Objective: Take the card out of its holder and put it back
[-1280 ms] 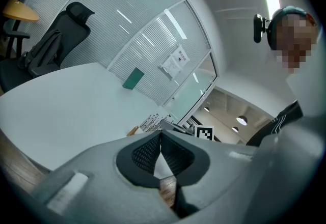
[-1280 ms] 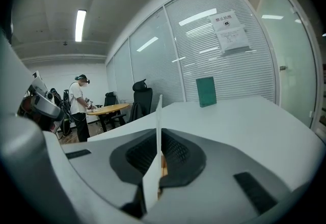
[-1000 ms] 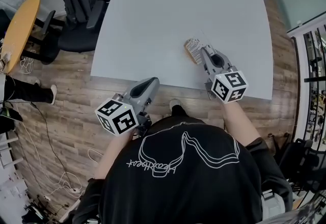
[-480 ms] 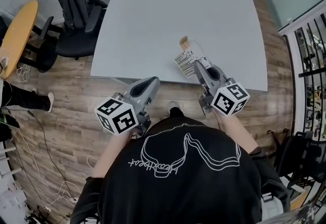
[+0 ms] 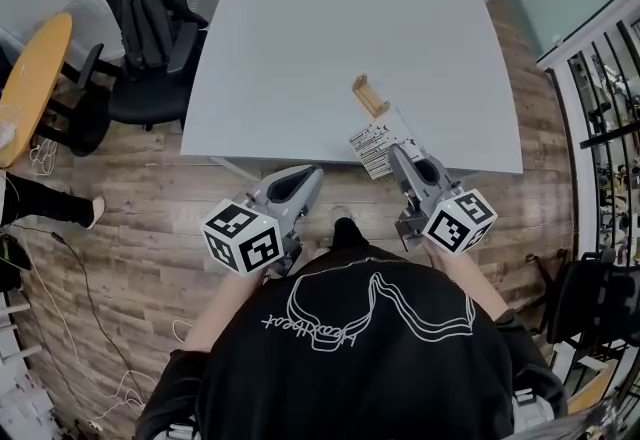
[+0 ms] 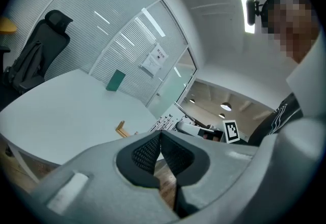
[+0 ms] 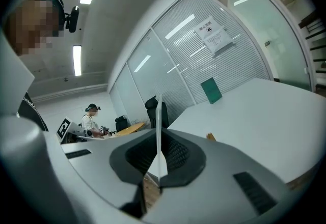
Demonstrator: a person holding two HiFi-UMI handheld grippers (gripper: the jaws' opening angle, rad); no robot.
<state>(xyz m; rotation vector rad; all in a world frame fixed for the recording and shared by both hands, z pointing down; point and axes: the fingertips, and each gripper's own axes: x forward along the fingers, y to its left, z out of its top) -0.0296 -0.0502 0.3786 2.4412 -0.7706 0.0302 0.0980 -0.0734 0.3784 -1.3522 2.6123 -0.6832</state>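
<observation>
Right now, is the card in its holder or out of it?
Out. The right gripper pinches the card between its jaws, while the wooden holder lies empty on the table.

The left gripper [image 5: 303, 176] sits lower left of centre in the head view, pointing up the frame, its jaws together with nothing between them. The right gripper [image 5: 398, 152], right of centre, points up and slightly left, its jaws clamped on a thin card [image 5: 374, 142]. The left forearm [image 5: 222, 300] and right forearm [image 5: 468, 273] run down-frame, elbows apparently bent.
</observation>
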